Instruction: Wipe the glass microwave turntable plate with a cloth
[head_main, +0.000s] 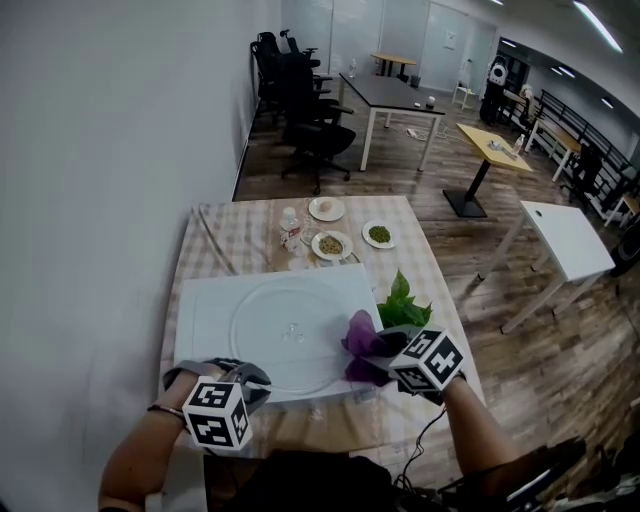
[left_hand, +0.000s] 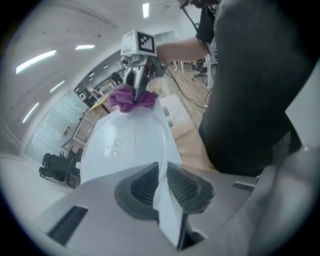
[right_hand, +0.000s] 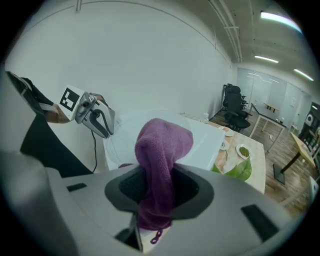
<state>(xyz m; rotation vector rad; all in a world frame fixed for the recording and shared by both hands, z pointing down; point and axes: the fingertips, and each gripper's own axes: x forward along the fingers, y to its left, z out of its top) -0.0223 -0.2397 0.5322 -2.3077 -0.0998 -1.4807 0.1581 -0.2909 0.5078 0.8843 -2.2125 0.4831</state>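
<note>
Right gripper clamped on soft purple cloth; left gripper pinching white board edge. Glass plate: probably rigid, slick, fragile; best steadied at rim.

No words, brands or numbers can be read. The only printed marks are black-and-white square code patterns on two cubes. One cube is on the left hand-held gripper, in front of the plate. The other cube is on the right hand-held gripper, at the plate's right. They carry no letters or digits. Any print on the bottle beyond the plate is too small to read.
</note>
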